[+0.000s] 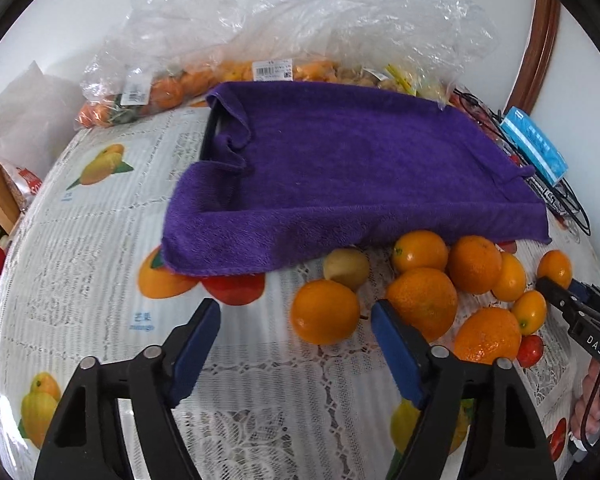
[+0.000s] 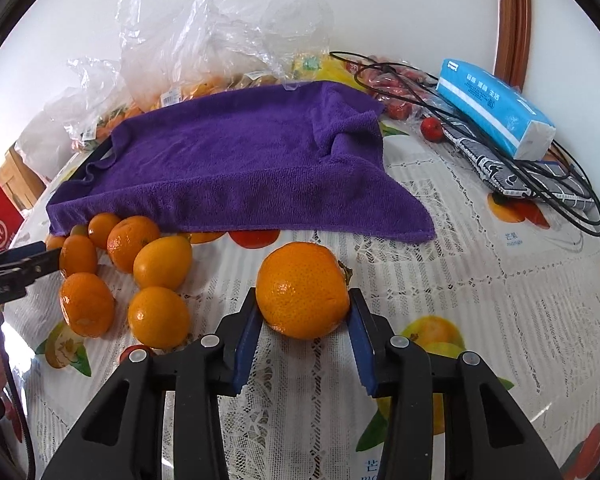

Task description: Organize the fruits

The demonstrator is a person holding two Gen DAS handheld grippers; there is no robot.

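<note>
My right gripper (image 2: 303, 312) is shut on a large orange (image 2: 302, 290), held just above the tablecloth in front of the purple towel (image 2: 236, 172). My left gripper (image 1: 296, 320) is open and empty, low over the cloth, left of a heap of loose oranges (image 1: 422, 298) and small kumquats (image 1: 529, 312). A round orange (image 1: 325, 312) sits just beyond its right finger (image 1: 396, 354). A yellow-green fruit (image 1: 346, 268) and a small red fruit (image 1: 531, 351) lie in the heap. The towel (image 1: 340, 176) covers a dark tray (image 1: 211, 132).
Plastic bags of oranges (image 1: 160, 92) stand behind the towel by the wall. A blue tissue pack (image 2: 496, 110), black cables (image 2: 540, 184) and red fruits (image 2: 432, 129) lie at the right. The fruit-print lace tablecloth (image 2: 460, 280) covers the round table.
</note>
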